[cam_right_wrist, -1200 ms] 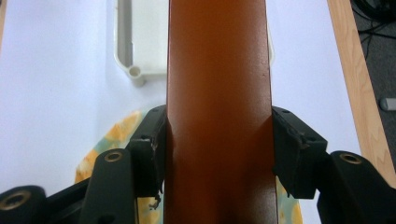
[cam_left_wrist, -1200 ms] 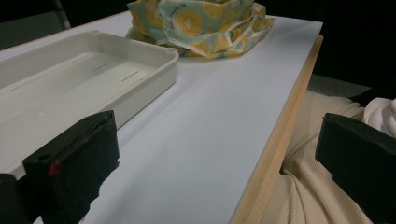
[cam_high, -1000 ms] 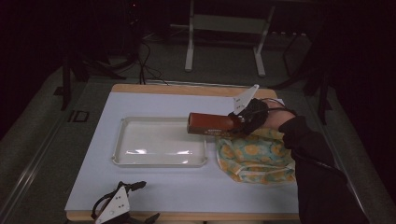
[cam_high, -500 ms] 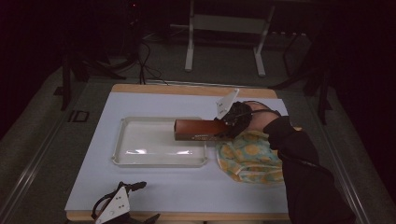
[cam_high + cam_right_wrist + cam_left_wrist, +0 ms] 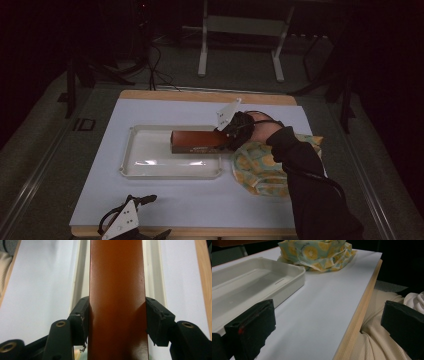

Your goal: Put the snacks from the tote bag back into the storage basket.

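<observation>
The left tool [image 5: 131, 223] lies at the near edge of the table [image 5: 200, 200], its jaws spread wide with nothing between them — in the left gripper view one black pad [image 5: 252, 327] rests on the white tabletop while the other hangs past the wooden edge over cream ribbed fabric [image 5: 379, 340]. Ahead of this tool sits a shallow white tray [image 5: 254, 282], and beyond the tray's corner a crumpled yellow-patterned cloth [image 5: 317, 252] lies on the table.

Farther off, the right tool [image 5: 231, 131] is clamped on one end of a long reddish-brown box [image 5: 197, 141]. In the right gripper view the two jaws press the box's [image 5: 116, 290] sides, and the box runs straight out ahead of the tool, over the tray [image 5: 152, 272]. From the high view the box extends from the tool across the tray's [image 5: 150, 165] far right part — whether it touches the tray floor cannot be told. The person's dark sleeve [image 5: 310, 190] reaches in behind the right tool, passing over the cloth [image 5: 255, 167], which lies just beside the tray's right end.
</observation>
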Demonstrator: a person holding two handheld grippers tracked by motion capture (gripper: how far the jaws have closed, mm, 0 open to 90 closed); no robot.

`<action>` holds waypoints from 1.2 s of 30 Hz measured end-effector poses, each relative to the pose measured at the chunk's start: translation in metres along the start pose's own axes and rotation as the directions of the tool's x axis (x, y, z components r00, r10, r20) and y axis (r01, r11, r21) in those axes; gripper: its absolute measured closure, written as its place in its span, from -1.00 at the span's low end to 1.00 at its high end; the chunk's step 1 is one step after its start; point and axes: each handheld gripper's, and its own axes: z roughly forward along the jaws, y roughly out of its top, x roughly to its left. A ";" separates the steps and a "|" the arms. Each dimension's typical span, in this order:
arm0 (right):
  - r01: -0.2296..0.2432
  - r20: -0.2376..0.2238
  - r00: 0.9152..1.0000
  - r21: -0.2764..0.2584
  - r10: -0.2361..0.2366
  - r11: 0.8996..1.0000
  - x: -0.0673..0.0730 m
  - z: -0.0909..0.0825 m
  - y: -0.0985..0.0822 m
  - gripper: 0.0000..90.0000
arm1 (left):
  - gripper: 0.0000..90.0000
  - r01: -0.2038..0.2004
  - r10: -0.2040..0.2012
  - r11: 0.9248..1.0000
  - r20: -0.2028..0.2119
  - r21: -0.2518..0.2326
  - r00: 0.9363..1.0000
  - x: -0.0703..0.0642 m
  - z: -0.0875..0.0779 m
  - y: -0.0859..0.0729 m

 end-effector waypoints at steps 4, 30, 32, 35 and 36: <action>-0.003 -0.015 1.000 -0.044 0.003 0.999 0.000 0.006 0.004 -0.04 | -1.00 -0.002 0.002 1.000 0.002 0.000 1.000 0.000 0.000 0.000; -0.007 -0.019 1.000 -0.091 0.005 0.996 -0.011 0.067 -0.005 -0.04 | -1.00 -0.005 0.005 1.000 0.021 -0.001 1.000 0.000 0.000 0.000; -0.008 -0.021 1.000 -0.079 0.007 0.997 -0.012 0.072 -0.006 -0.04 | -1.00 -0.005 0.005 1.000 0.021 -0.002 1.000 0.000 0.000 0.000; -0.013 -0.021 1.000 -0.062 0.012 0.998 -0.014 0.079 -0.008 -0.04 | -1.00 -0.007 0.007 1.000 0.024 -0.002 1.000 0.000 0.000 0.000; -0.007 -0.016 1.000 -0.056 0.006 0.998 -0.014 0.082 -0.009 -0.04 | -1.00 -0.007 0.007 1.000 0.024 -0.002 1.000 0.000 0.000 0.000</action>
